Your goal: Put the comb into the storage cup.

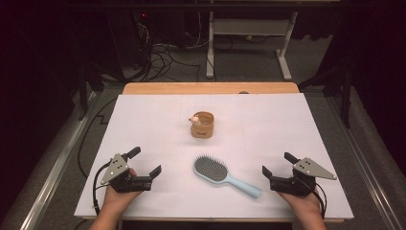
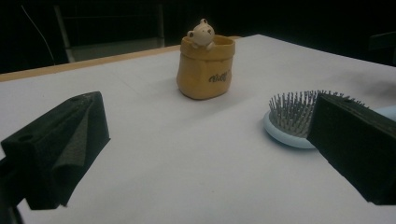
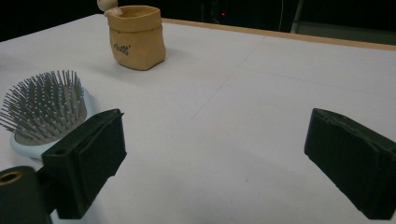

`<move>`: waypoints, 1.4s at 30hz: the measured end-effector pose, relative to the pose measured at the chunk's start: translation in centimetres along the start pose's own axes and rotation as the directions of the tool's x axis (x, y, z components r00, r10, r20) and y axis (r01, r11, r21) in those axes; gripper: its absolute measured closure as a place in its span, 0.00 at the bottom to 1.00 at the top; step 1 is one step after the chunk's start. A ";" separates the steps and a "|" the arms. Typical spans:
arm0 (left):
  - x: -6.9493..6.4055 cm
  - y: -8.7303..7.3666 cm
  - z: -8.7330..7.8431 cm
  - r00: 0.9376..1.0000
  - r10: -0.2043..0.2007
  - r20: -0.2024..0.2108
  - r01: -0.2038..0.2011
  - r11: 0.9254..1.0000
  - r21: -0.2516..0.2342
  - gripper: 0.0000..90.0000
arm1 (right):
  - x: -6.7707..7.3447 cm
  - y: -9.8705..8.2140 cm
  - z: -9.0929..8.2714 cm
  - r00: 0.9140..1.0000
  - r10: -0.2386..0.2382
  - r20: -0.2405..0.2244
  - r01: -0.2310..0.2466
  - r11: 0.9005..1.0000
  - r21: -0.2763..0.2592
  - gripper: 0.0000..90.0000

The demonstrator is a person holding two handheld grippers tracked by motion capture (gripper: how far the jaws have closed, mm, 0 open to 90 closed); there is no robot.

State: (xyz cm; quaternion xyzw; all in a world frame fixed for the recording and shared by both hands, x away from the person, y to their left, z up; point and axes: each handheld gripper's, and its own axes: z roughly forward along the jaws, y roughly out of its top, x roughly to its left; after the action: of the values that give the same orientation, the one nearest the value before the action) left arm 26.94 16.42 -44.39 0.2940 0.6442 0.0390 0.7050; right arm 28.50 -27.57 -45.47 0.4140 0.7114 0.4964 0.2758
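Scene: white counter (image 1: 143,124), hairbrush (image 1: 218,172) lying bristles up near the front edge between both hands, tan pot (image 1: 202,125) with a small bear figure (image 1: 195,119) on its rim standing farther back, well apart from the brush.

Left gripper (image 1: 143,166): fingers wide, nothing between them — resting low at the front left, brush head off to its inner side.

Right gripper (image 1: 277,164): fingers wide and empty, resting at the front right with the brush handle tip near it but not touching.

Brush position: head toward the centre, light-blue handle angled toward the right hand; in the right gripper view the head (image 3: 44,109) sits just behind one finger.

Risk, handle grasp: flat, slim handle lying on the counter — likely to skate away or pivot if one finger lands first and pushes instead of pinching.

Risk, bristle grasp: closing on the bristle pad would probably give a springy, uncertain hold, and could let the brush tip out.

Risk, front edge: handle end lies near the counter's near edge, so a nudge that way might send it off.

Risk, pot: looks light and soft-sided; a carried brush swung low could knock it over or dislodge the bear.

Risk, both hands: converging on the brush together could make the fingers collide.
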 end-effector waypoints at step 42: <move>-0.3 0.1 -0.4 0.999 -0.040 0.002 0.040 0.999 0.018 0.00 | -0.8 0.5 2.9 0.995 -0.088 -0.050 0.101 0.915 0.390 0.01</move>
State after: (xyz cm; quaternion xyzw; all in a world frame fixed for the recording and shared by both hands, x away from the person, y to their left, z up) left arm 26.57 16.48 -44.06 0.2875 0.6494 0.0186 0.7037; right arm 31.42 -26.83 -46.05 0.4181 0.8197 0.3366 0.2000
